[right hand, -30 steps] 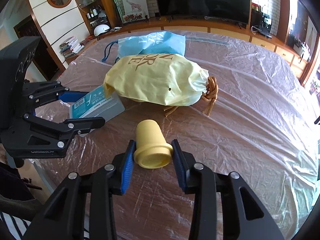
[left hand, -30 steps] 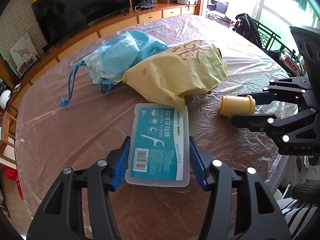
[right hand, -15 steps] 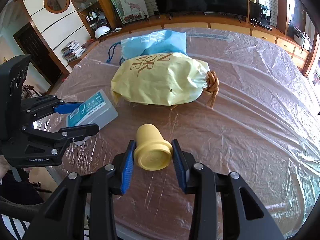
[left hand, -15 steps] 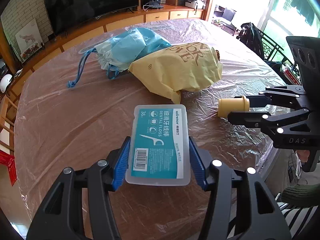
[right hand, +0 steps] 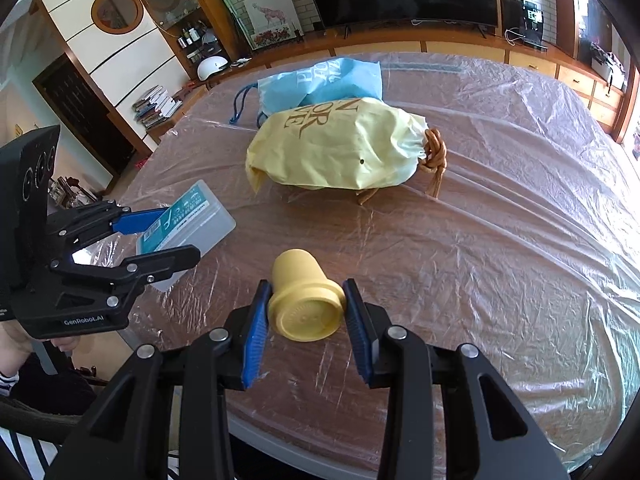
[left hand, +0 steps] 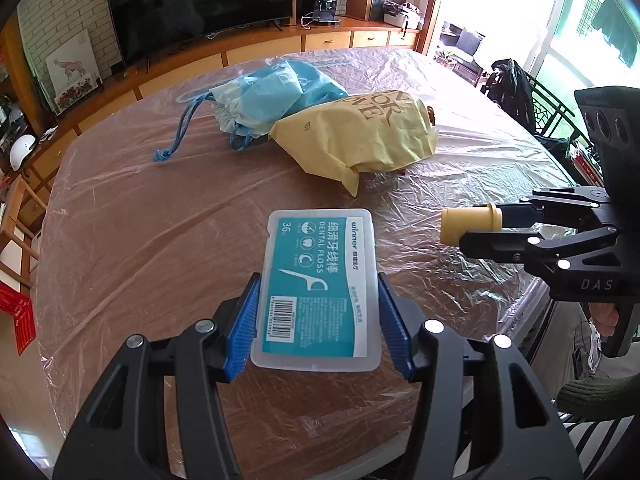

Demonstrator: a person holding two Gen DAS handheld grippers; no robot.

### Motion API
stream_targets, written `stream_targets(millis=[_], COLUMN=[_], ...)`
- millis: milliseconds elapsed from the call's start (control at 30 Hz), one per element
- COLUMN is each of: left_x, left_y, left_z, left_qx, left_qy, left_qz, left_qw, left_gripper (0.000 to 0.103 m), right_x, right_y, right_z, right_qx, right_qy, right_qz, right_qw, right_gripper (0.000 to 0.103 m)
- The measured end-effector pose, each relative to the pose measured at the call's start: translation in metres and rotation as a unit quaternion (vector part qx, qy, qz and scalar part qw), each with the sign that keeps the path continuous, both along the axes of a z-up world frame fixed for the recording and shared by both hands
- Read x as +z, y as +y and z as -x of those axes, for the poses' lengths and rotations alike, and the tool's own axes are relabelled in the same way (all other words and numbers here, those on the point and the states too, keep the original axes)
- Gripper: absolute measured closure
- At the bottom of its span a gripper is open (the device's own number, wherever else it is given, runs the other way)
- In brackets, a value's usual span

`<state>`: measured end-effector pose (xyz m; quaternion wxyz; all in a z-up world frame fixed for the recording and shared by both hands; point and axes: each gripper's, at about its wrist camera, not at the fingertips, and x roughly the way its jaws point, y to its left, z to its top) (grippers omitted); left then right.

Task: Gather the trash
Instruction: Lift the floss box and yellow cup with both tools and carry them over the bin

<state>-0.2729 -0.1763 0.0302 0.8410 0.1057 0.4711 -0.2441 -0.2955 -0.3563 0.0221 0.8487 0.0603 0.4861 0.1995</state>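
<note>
Left wrist: floss box [left hand: 318,288] seemingly near table edge [left hand: 516,312]

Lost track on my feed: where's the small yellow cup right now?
The yellow cup lies on its side, clamped in the right gripper near the table's front edge, right of the dental floss box and nearer than the yellow bag.

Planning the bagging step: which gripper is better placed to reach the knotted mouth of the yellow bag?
Right, probably. The yellow bag's knotted mouth faces the right gripper's side of the table. The left gripper faces its closed end. Both are full: yellow cup, floss box.
</note>
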Motion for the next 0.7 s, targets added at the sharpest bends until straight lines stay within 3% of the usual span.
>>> stream_targets(millis=[467, 700], left_x=[0.000, 0.014], left_y=[0.000, -0.004], left_z=[0.019, 0.037], left_qx=[0.011, 0.001], left_qy=[0.002, -0.004], left_qz=[0.001, 0.012], left_qw=[0.9999, 0.9999], left_gripper=[0.047, 0.047], right_x=[0.005, 0.015], right_y=[-0.004, -0.009], right_z=[0.009, 0.020], right_qx=[-0.001, 0.008], right_qy=[0.005, 0.001], right_qz=[-0.007, -0.015], right_qw=[1.000, 1.000], right_gripper=[0.067, 0.067])
